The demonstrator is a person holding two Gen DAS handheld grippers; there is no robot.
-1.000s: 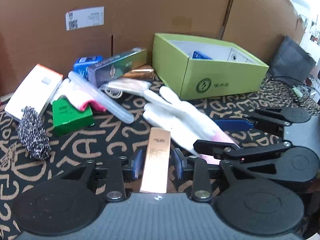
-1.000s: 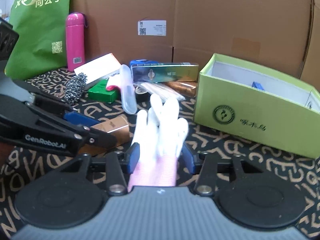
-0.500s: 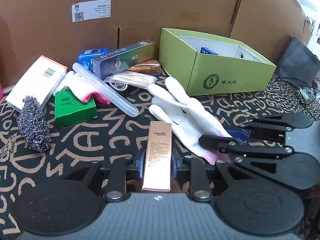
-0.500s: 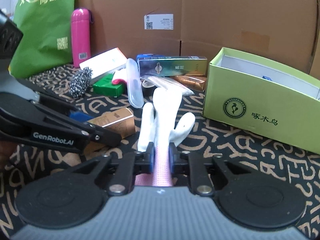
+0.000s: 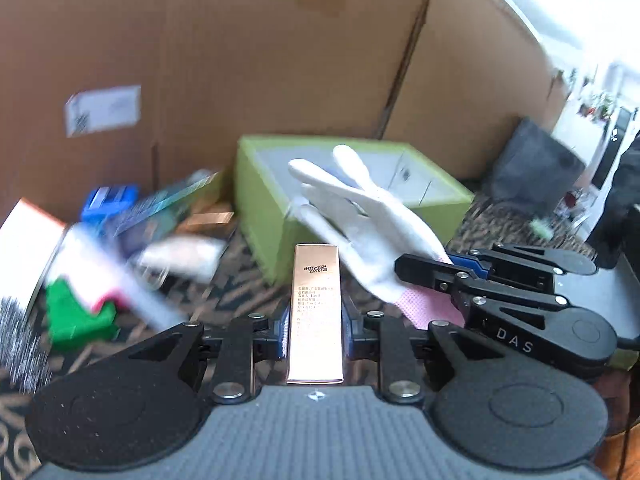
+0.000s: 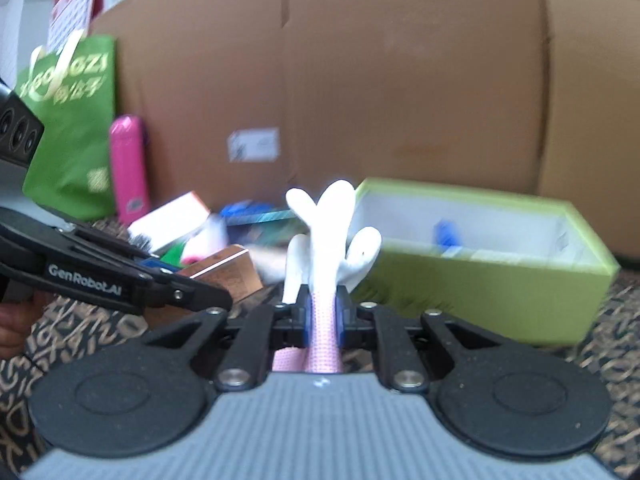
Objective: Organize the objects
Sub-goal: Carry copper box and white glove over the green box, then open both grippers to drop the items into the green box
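— Glove (image 6: 325, 240) first: where is it?

— I have it in my right gripper (image 6: 322, 316). The jaws pinch its pink cuff, and the white fingers stand up ahead of the pads, in front of the green box (image 6: 480, 284). From my left camera the glove (image 5: 360, 216) hangs in the air before that same box (image 5: 260, 216), off the patterned cloth (image 5: 240, 292).

— And your left side?

— My left gripper (image 5: 316, 328) is clamped on the copper carton (image 5: 316, 312), which points straight out between the pads. Its jaws have just been closing, with the carton between them. In the right view the carton (image 6: 228, 268) shows beside the glove, in the left tool's black fingers.

— What is in the box?

— A small blue thing (image 6: 446, 234) near the back wall; too blurred to tell more.

— The rest?

— A heap to the left of the box: a green packet (image 5: 76, 316), a pink bottle (image 6: 129, 168), a green bag (image 6: 72, 120), all before a cardboard wall (image 6: 400, 80).
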